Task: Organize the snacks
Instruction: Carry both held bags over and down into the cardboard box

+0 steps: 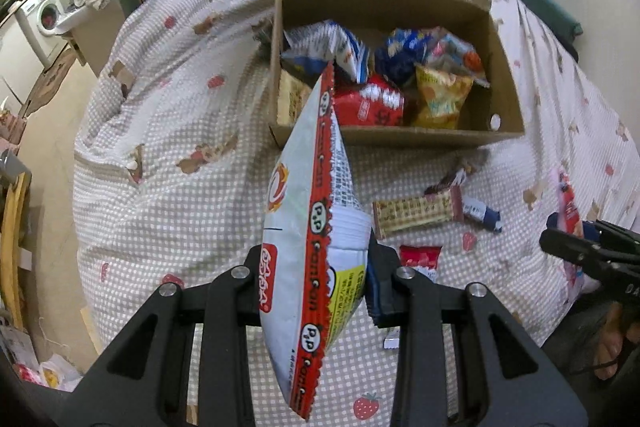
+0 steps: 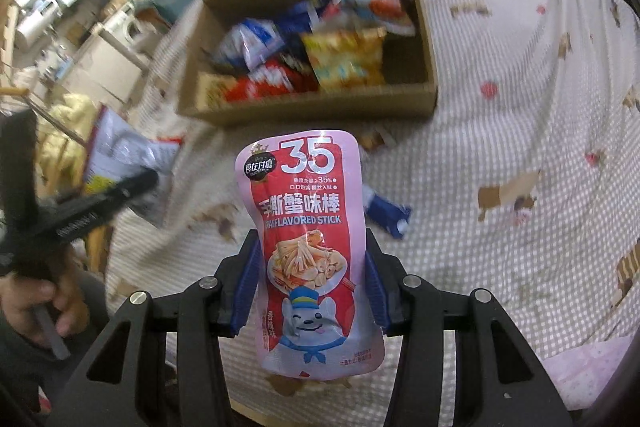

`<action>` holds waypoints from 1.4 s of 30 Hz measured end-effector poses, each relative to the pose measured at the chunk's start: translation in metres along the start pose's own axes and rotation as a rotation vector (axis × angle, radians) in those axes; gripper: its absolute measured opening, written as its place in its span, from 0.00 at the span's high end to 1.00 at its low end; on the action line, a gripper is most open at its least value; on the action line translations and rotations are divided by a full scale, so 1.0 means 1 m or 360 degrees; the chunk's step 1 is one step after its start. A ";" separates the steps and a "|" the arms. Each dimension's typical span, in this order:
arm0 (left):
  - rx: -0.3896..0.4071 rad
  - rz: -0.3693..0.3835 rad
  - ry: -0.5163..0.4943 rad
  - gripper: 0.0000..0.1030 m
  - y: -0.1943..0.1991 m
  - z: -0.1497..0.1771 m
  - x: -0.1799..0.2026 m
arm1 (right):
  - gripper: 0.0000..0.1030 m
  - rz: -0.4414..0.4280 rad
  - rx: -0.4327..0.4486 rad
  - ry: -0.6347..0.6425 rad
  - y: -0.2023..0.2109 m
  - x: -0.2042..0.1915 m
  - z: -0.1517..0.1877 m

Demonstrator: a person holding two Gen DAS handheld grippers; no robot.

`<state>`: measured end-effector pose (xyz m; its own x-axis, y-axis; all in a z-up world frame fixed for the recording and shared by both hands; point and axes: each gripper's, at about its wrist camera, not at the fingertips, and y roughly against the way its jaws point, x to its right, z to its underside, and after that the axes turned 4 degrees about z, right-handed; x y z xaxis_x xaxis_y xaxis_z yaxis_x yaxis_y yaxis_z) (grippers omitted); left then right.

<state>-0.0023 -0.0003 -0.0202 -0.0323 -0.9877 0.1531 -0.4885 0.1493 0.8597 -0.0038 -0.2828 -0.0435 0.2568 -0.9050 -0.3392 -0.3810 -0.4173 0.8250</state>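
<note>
Left gripper (image 1: 316,279) pinches white-red bag (image 1: 308,227) edge-on; bag's long axis runs from jaws toward box (image 1: 384,141), far tip over box's near-left corner.

Right gripper (image 2: 310,267) clamps pink pouch (image 2: 310,235) flat-face to camera, upright, long axis also toward box (image 2: 308,117). Both snacks held above bedspread (image 1: 180,131), not yet in box.

Box lies straight ahead, far side of both grippers, open top, already part-filled. Judgement: left bag nearer box, likely drops first. Loose bars (image 1: 416,215) on bedspread, near box front.

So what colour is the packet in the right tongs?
Pink and red packet; clearest in the right wrist view.
</note>
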 end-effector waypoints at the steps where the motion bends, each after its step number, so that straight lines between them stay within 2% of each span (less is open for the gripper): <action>1: 0.0032 0.0001 0.0005 0.72 0.006 -0.002 -0.001 | 0.52 -0.0012 0.0039 -0.0006 0.005 -0.004 -0.001; 4: 0.0144 -0.0002 0.0014 0.72 0.025 -0.009 -0.002 | 0.52 -0.0050 0.0130 -0.0030 0.012 -0.008 -0.004; 9: 0.0263 -0.0050 -0.0044 0.72 0.040 -0.027 -0.001 | 0.52 -0.0108 0.0165 -0.0061 -0.002 -0.021 -0.017; 16: 0.0258 -0.0054 -0.0025 0.72 0.027 -0.068 -0.005 | 0.52 -0.0104 0.0223 -0.0031 0.003 -0.032 -0.048; 24: 0.0268 -0.0080 -0.0088 0.72 -0.002 -0.116 0.006 | 0.52 -0.0031 0.0224 -0.0019 -0.021 -0.020 -0.094; 31: 0.0286 -0.0182 -0.0191 0.72 -0.031 -0.142 0.019 | 0.52 0.0020 0.0249 -0.0066 -0.044 -0.003 -0.127; 42: 0.0234 -0.0302 -0.0188 0.72 -0.063 -0.168 0.035 | 0.52 0.0067 0.0233 -0.0116 -0.073 0.008 -0.154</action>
<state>0.1739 -0.0359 0.0126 -0.0254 -0.9972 -0.0697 -0.6166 -0.0393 0.7863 0.1630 -0.2470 -0.0364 0.1747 -0.9234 -0.3419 -0.5168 -0.3815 0.7664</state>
